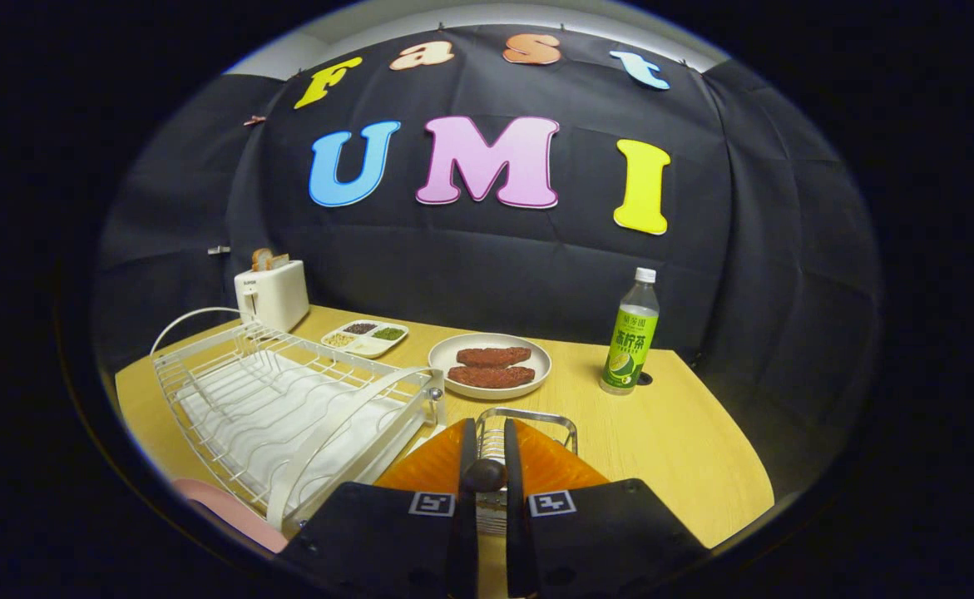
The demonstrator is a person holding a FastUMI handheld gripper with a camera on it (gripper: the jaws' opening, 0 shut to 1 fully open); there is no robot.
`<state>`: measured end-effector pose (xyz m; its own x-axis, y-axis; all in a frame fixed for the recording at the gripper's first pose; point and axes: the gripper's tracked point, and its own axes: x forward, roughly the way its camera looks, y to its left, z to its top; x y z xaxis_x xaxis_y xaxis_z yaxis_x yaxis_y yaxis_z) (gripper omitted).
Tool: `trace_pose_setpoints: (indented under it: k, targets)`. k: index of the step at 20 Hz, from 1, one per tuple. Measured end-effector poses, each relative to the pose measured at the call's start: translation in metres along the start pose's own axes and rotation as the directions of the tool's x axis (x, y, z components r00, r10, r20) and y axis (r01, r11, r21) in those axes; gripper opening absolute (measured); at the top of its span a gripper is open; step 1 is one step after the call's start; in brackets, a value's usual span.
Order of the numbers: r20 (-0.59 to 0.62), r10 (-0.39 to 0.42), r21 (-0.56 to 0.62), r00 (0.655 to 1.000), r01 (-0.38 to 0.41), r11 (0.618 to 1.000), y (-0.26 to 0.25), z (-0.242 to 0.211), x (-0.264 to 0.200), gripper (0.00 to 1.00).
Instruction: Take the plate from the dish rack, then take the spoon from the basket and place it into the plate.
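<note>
My gripper [485, 466] pinches the spoon [484, 475] handle above the basket [526, 418]; I judge it best carried level to the orange plate [420, 470], then released low.

We can read no text clearly: the bottle [630, 337] right of the plate [489, 366] carries a label too small to make out.

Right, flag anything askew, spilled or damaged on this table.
Nothing stands out. The green drink bottle stands upright, two brown patties lie on the round white plate, and the white wire dish rack sits flat. The gripper is shut on a dark rounded spoon end over the orange plate.
</note>
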<state>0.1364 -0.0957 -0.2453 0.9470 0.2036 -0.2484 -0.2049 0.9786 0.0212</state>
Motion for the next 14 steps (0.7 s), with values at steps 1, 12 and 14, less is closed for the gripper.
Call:
trace_pose_setpoints:
  k: [1, 12, 14]
  targets:
    - [-0.011, -0.001, 0.018, 1.0, 0.001, 1.0, -0.004, 0.0, 0.002, 0.17]
    - [0.001, 0.026, 0.052, 1.0, -0.026, 0.998, -0.019, 0.056, -0.008, 0.1]
    - [0.0, 0.044, 0.067, 0.999, -0.044, 0.997, -0.02, 0.071, -0.019, 0.11]
